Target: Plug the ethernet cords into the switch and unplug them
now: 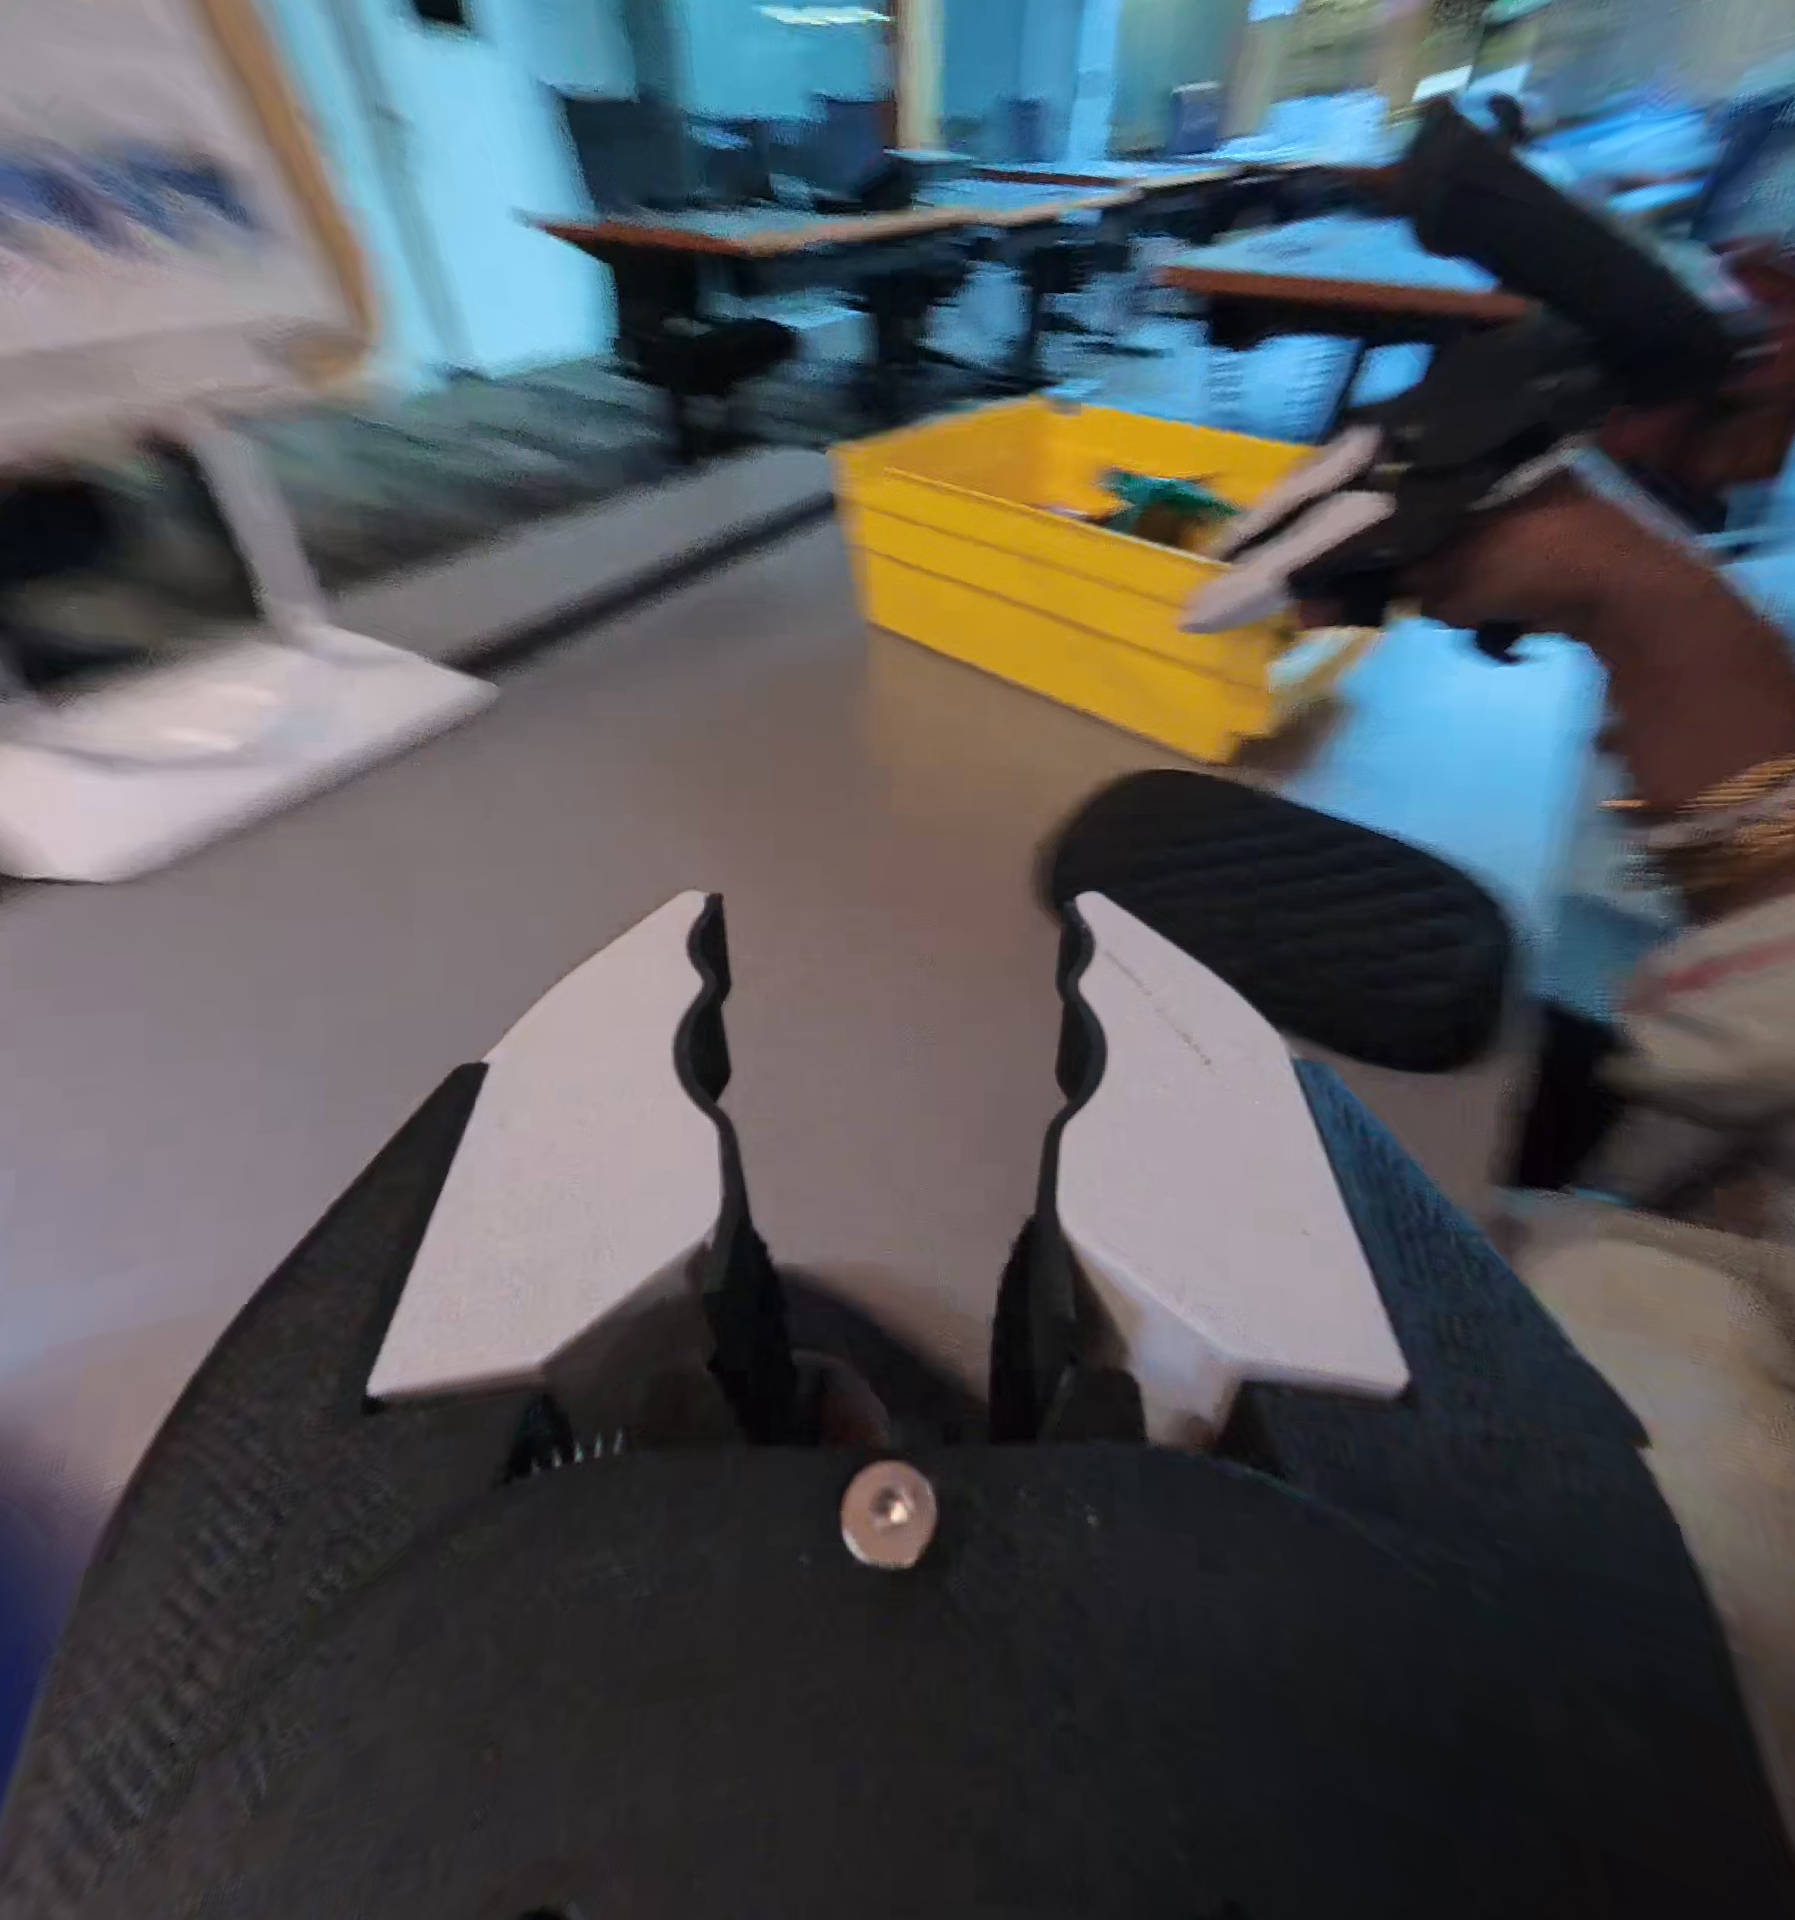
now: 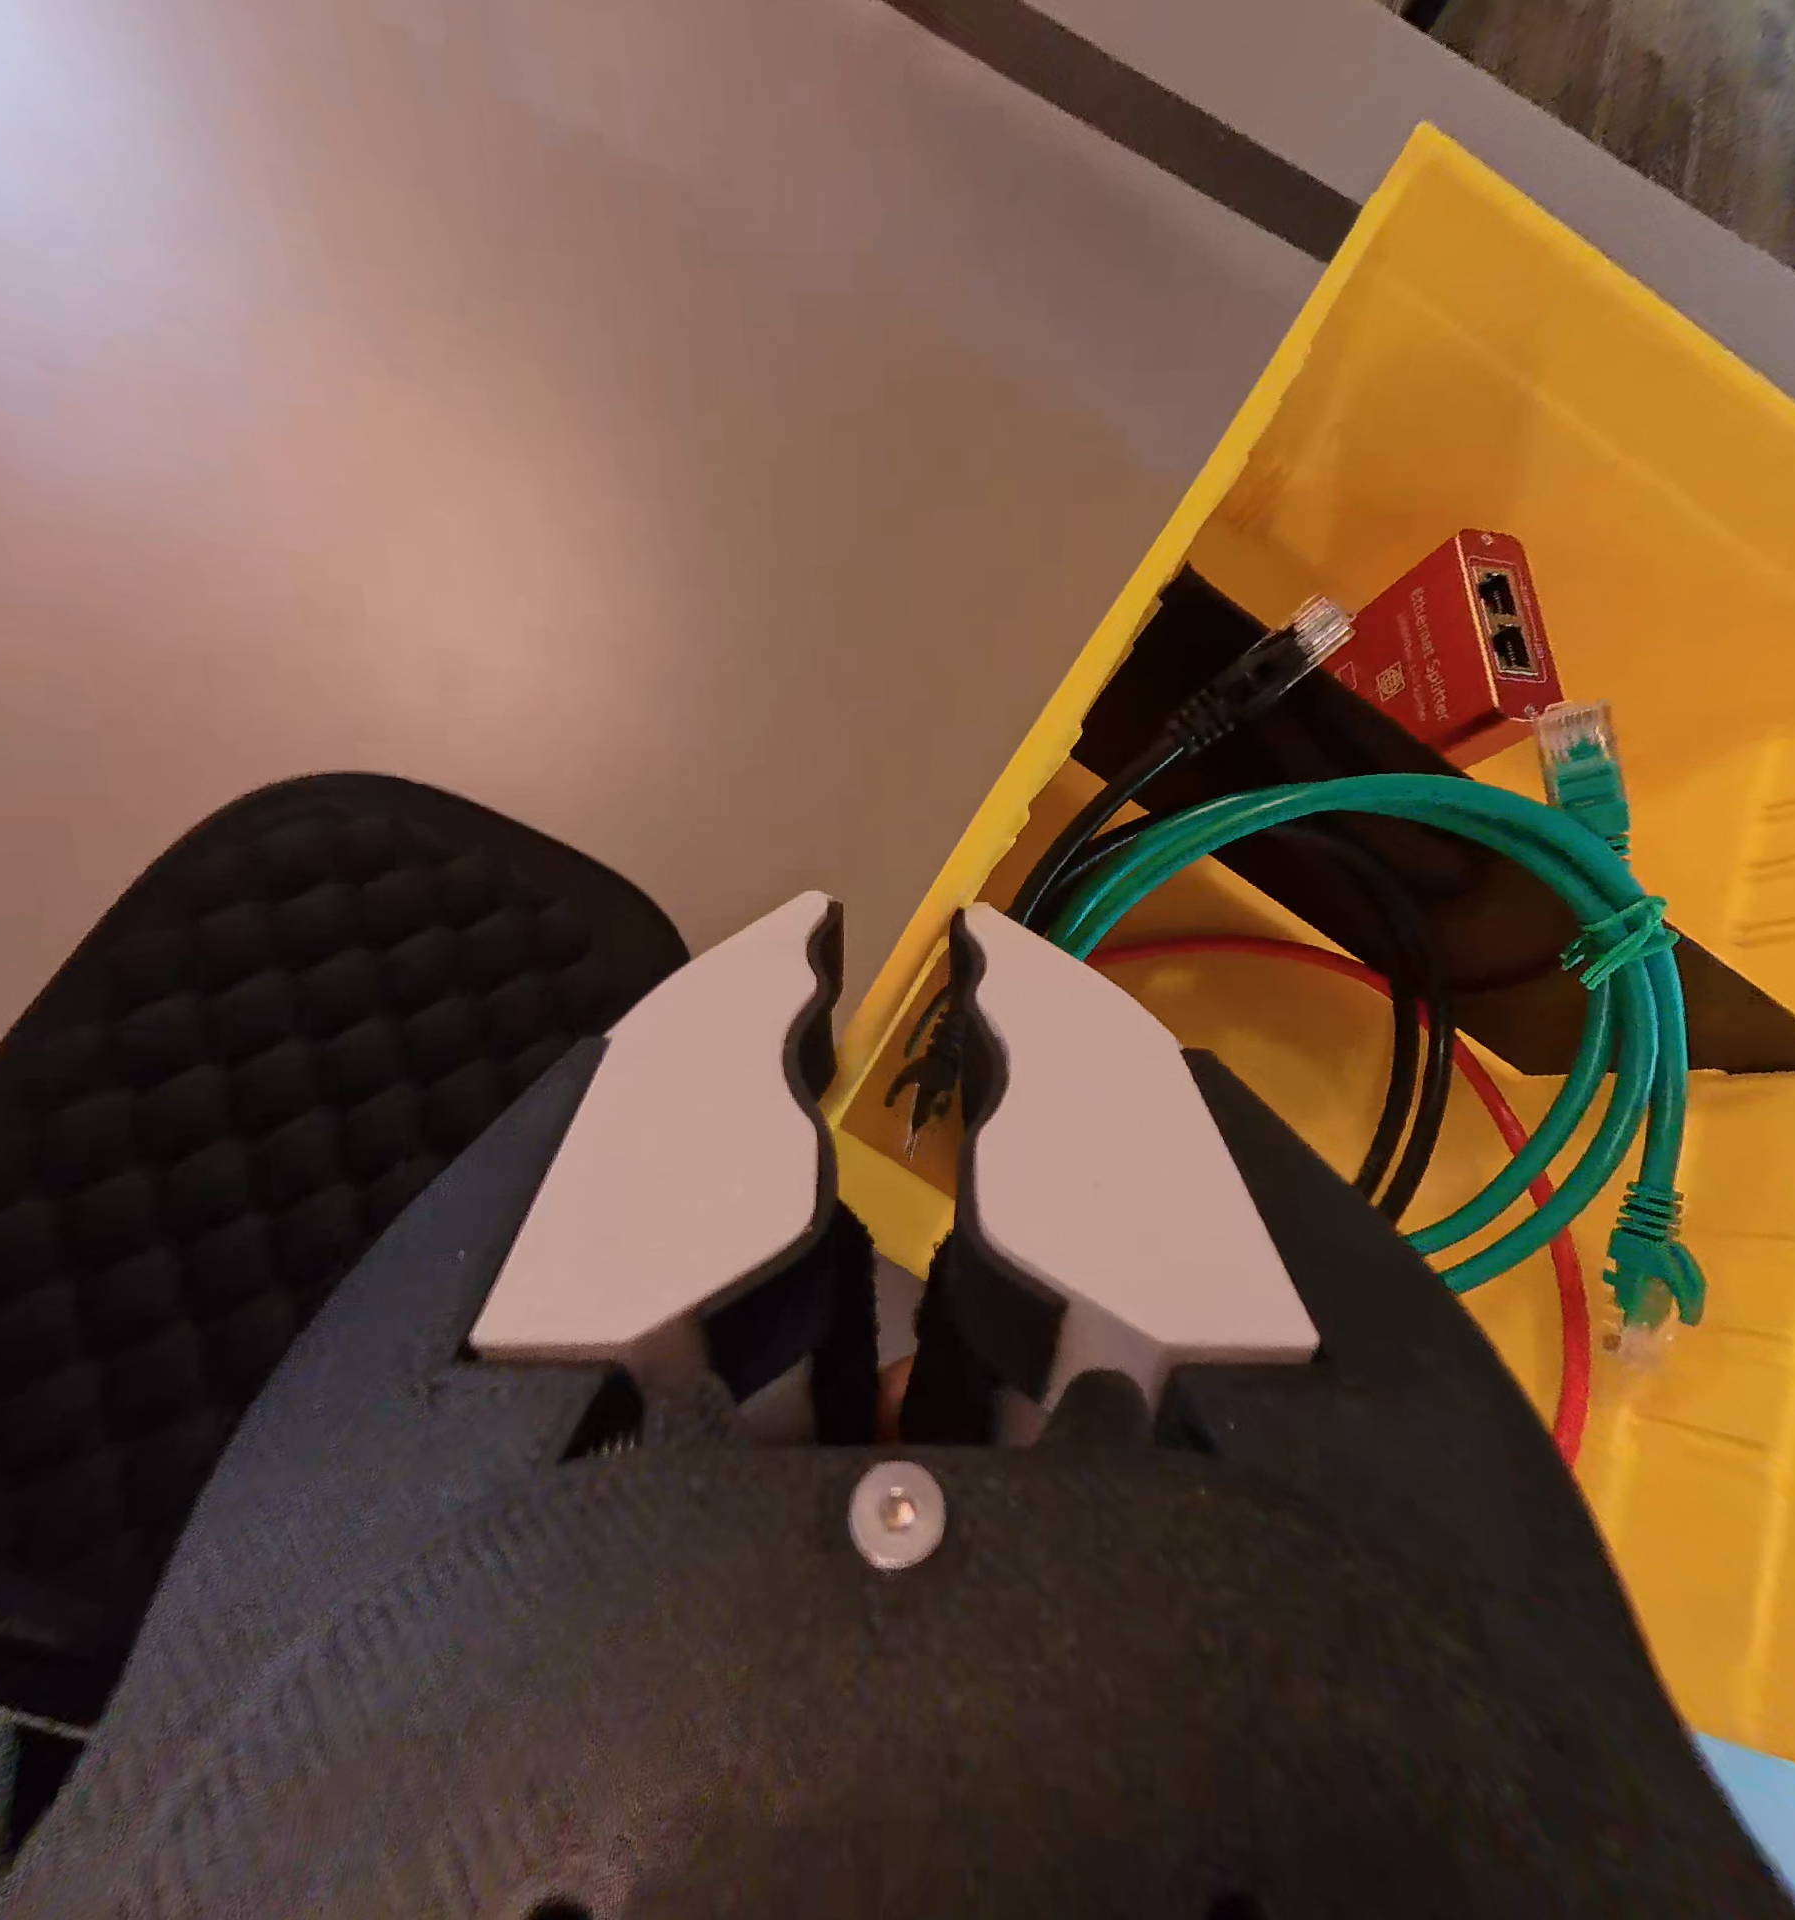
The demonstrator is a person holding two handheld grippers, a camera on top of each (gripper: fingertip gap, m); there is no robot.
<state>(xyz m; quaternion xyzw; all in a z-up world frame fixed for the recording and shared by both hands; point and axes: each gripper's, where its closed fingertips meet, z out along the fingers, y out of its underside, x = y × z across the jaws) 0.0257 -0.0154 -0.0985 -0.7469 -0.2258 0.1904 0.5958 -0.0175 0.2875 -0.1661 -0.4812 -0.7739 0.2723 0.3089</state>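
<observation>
A small red switch (image 2: 1444,655) with two empty ports lies in a yellow bin (image 2: 1236,488). Beside it lie a coiled green ethernet cord (image 2: 1392,821), a black cord (image 2: 1215,707) and a red cord (image 2: 1558,1247), all unplugged. My right gripper (image 2: 895,925) hovers over the bin's near corner, its jaws a narrow gap apart and empty. It also shows in the left wrist view (image 1: 1277,561), over the bin (image 1: 1028,592). My left gripper (image 1: 893,914) is open and empty above the grey table (image 1: 664,831), well short of the bin.
A black padded armrest (image 1: 1288,925) sits near the table's edge and also shows in the right wrist view (image 2: 249,1039). A white stand (image 1: 197,748) rests at the table's left. A black divider (image 2: 1755,1029) crosses the bin. Desks and chairs stand behind.
</observation>
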